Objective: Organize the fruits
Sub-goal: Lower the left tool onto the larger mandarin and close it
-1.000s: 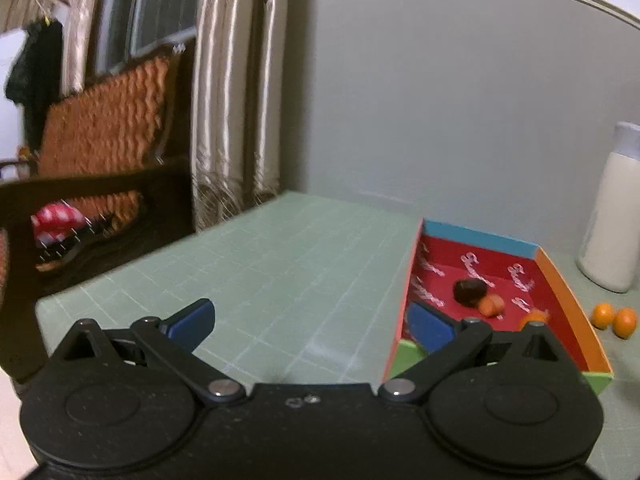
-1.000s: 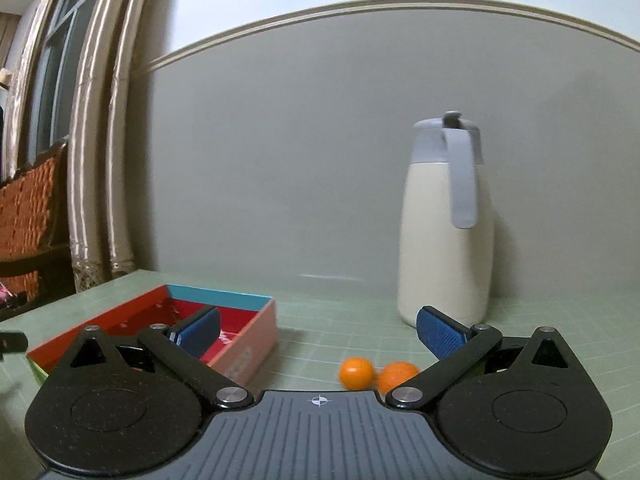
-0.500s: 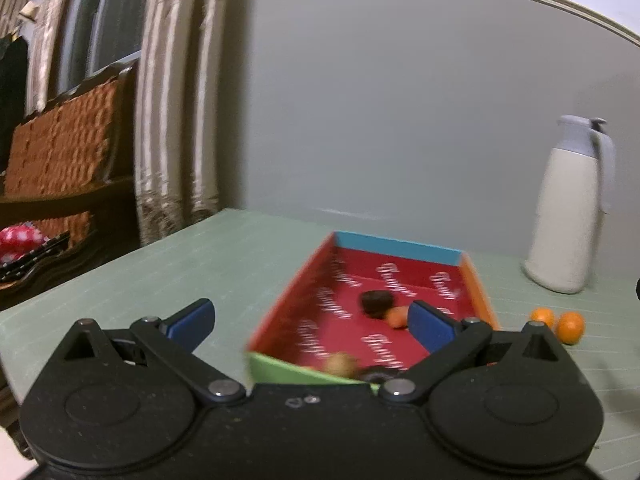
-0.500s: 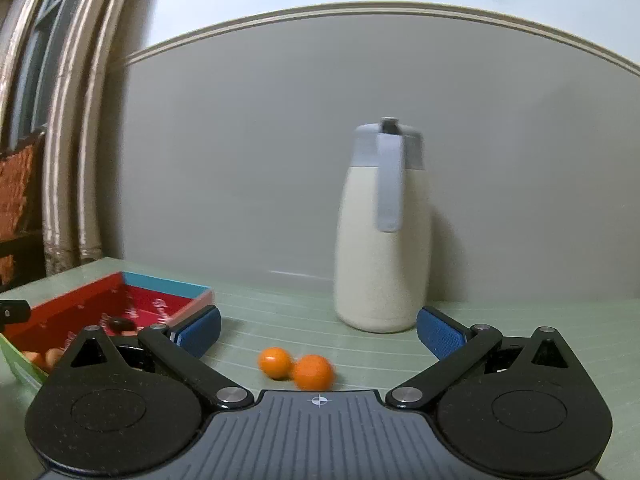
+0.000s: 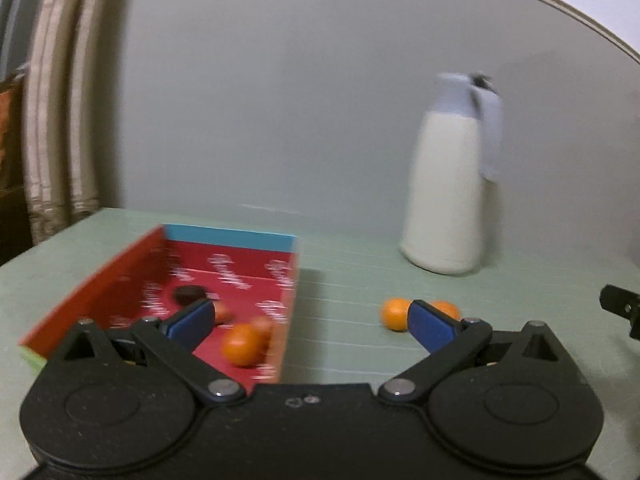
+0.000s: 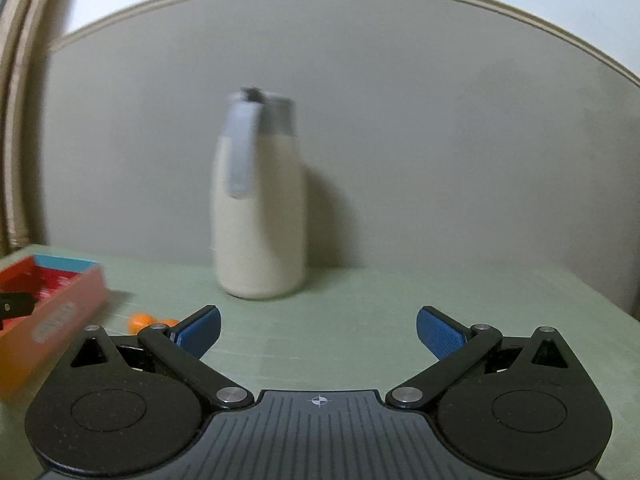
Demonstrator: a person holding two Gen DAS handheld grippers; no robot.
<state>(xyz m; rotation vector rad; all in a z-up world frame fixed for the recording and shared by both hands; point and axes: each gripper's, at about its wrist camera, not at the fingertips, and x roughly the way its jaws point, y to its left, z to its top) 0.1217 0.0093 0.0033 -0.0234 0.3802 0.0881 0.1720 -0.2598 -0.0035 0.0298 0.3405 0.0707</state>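
Left gripper [image 5: 310, 326]: I see my jaws spread wide with nothing between them, hanging over the worktop just right of the box's right wall.
Right gripper [image 6: 318, 330]: my jaws are spread wide here too and hold nothing; they sit over bare worktop in front of the jug and to its right.
Box [image 5: 100, 286]: a shallow open tray, red inside with white lettering, a blue far wall and a green near corner; it stands left of the jug and nearer to me.
Fruit in the box: one orange fruit [image 5: 242, 344] lies near the box's right wall, with another rounded piece touching it behind; a dark round fruit [image 5: 190, 294] lies further back. Blur keeps me from telling the rest apart.
Loose fruit: two small orange fruits [image 5: 394, 314] lie side by side on the worktop, between the box and the jug, in front of the jug's base; my left gripper's right finger partly covers them. In the right wrist view they [image 6: 140, 322] peek out beside the box's corner.
Jug [image 6: 258, 200]: cream body, grey lid and handle, upright at the back of the worktop against the wall.
Worktop [image 6: 360, 300]: pale green with a faint grid.
Curtain [image 5: 56, 120]: striped, far left of the jug, beyond the box.
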